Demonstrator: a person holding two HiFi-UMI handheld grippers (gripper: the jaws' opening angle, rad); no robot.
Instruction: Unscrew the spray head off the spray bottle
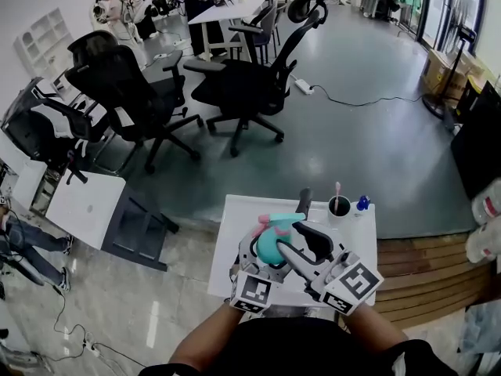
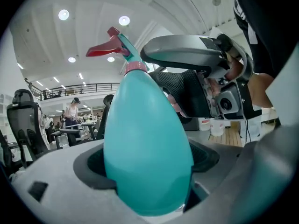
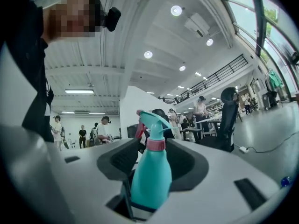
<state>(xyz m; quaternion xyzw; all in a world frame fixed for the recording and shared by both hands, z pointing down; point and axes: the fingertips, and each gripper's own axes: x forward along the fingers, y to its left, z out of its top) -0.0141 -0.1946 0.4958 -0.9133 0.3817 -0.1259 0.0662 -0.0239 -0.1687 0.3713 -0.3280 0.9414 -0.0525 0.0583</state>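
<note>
Clamping spray bottle (image 2: 145, 125): left gripper (image 2: 150, 160)

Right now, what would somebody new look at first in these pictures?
The bright teal spray bottle, held up over the small white table, with its red-triggered spray head on. The left claw is clamped on its belly, while the right claw stands open around it. Beyond the table stand black office chairs.

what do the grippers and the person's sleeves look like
Both the left gripper and right gripper have pale grey moulded jaws with black textured pads, and each carries a white cube printed with black square markers. The person wears a black top.
</note>
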